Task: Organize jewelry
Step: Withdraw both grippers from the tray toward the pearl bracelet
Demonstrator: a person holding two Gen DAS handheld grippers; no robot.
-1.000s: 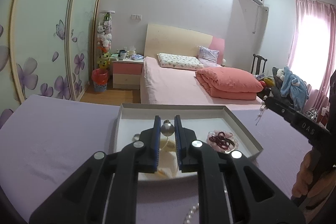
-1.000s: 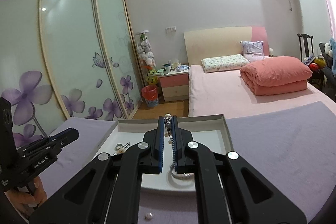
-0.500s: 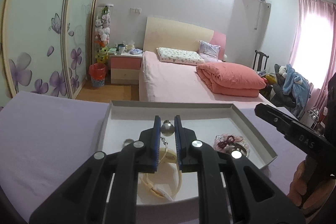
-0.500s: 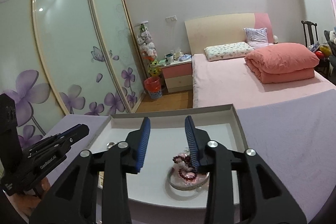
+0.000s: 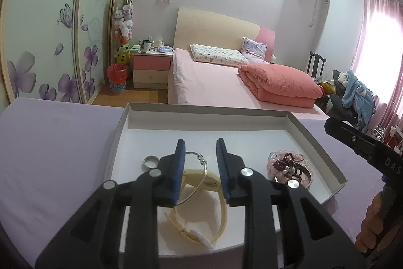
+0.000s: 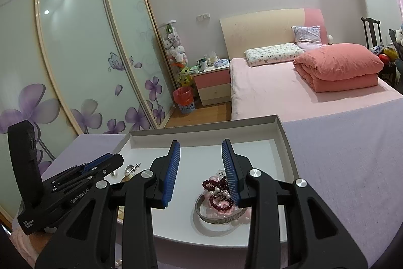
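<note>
Jaws on both sides parted: left gripper (image 5: 200,146) has just been opening, its wire hoop (image 5: 196,178) now loose atop the cream band (image 5: 221,213) in the tray (image 5: 314,140), right gripper (image 6: 201,148) hangs empty over its dropped beads (image 6: 217,196), so both drop-offs look done.

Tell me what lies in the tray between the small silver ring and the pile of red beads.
In the left wrist view, a thin wire bangle and a cream bracelet lie between the silver ring and red beads.
</note>
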